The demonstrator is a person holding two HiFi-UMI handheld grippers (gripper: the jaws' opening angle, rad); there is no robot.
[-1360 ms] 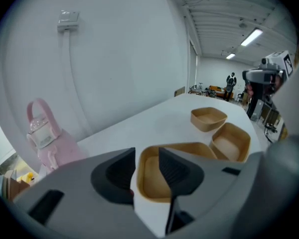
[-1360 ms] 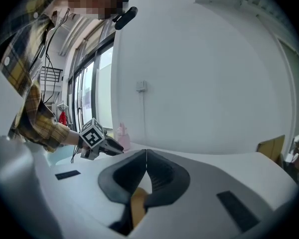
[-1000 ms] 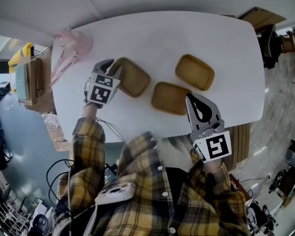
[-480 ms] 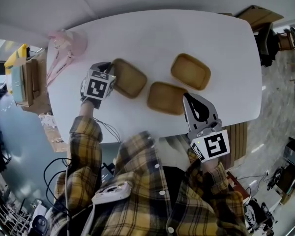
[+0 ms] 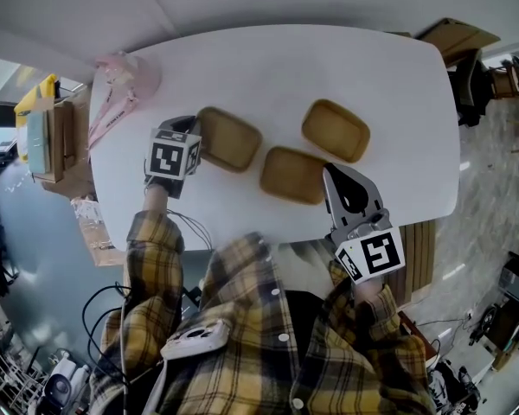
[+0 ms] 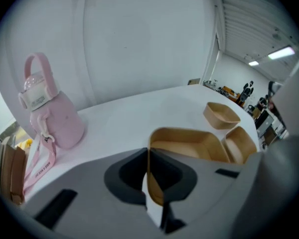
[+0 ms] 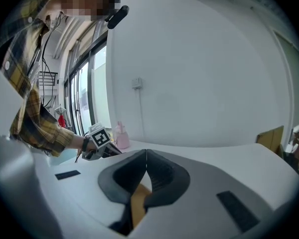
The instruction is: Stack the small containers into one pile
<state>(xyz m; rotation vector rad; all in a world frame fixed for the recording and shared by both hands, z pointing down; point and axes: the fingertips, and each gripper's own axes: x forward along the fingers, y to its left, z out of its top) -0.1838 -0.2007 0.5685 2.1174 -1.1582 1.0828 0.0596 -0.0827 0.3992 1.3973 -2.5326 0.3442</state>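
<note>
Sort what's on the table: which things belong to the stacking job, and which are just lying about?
Job: left container, middle container, right container.
Lying about: pink bottle.

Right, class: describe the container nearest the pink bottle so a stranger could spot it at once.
On the white table, find the tan container nearest the pink bottle; it is the leftmost of three in the head view. It alone has its rim between the jaws of the left gripper, which have just been closing on it.
</note>
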